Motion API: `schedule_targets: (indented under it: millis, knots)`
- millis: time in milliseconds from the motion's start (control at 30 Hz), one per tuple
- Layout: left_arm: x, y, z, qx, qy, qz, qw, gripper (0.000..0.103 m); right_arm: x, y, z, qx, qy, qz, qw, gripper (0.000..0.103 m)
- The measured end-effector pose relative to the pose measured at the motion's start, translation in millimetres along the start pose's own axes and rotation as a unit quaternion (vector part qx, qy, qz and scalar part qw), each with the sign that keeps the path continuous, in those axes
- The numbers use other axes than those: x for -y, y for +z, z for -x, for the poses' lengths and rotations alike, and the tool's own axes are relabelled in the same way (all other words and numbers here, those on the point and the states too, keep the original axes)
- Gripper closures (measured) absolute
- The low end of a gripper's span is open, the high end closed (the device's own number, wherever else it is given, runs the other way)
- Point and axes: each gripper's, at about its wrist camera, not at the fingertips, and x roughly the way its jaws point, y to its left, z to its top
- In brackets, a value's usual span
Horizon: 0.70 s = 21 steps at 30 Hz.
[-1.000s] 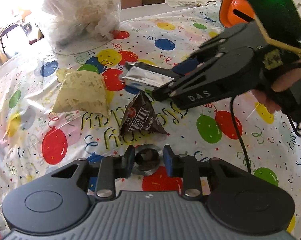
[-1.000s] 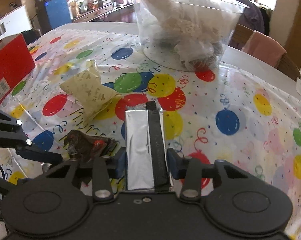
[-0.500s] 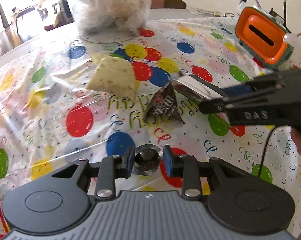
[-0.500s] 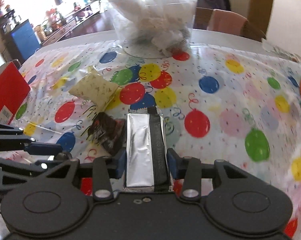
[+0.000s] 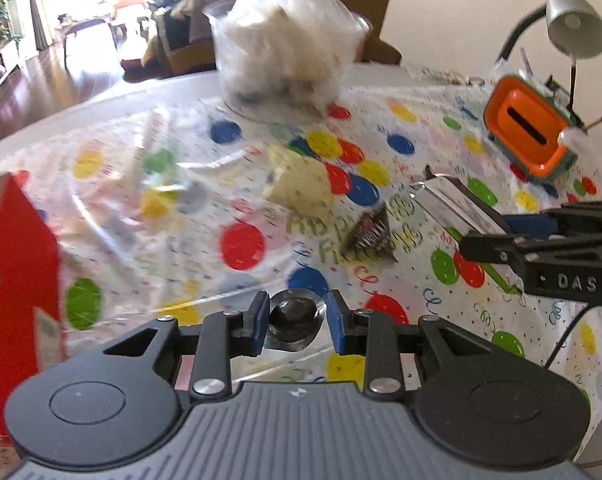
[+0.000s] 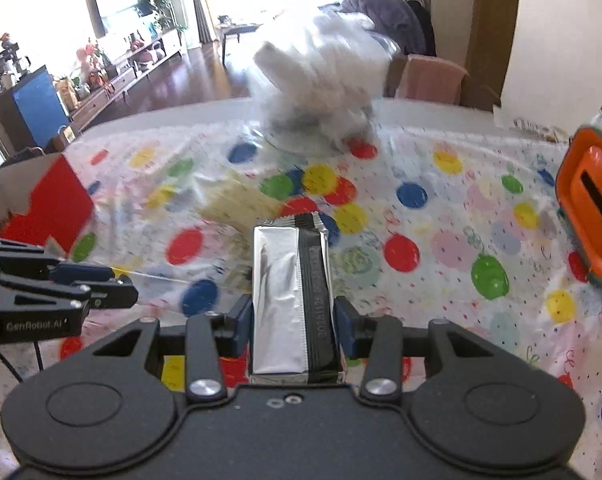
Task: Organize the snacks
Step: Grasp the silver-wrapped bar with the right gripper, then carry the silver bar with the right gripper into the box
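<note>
The left gripper (image 5: 294, 322) is clamped on a small round silvery foil-wrapped candy (image 5: 294, 322), dark in the middle, sitting between its blue pads above the balloon-print plastic tablecloth (image 5: 141, 216). The right gripper (image 6: 293, 322) is clamped on a long silver foil snack packet with a black seam strip (image 6: 291, 292), which sticks forward past the fingertips, well short of the clear plastic tub of white-wrapped snacks (image 6: 321, 92).
</note>
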Motion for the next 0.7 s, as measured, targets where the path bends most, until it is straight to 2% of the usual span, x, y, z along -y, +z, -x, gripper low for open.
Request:
schedule_targets:
  millis: [367,700]
  knots:
    - [-71,5,68,0.042,0.029,0.039,0.9979,0.073,-84,24,26,0.035,0.019,0.036,0.999,0.061]
    - [-141,2,111,0.068,0.057,0.067,0.9938,0.073,-175,47,25,0.056,0.061,0.076,0.994,0.061]
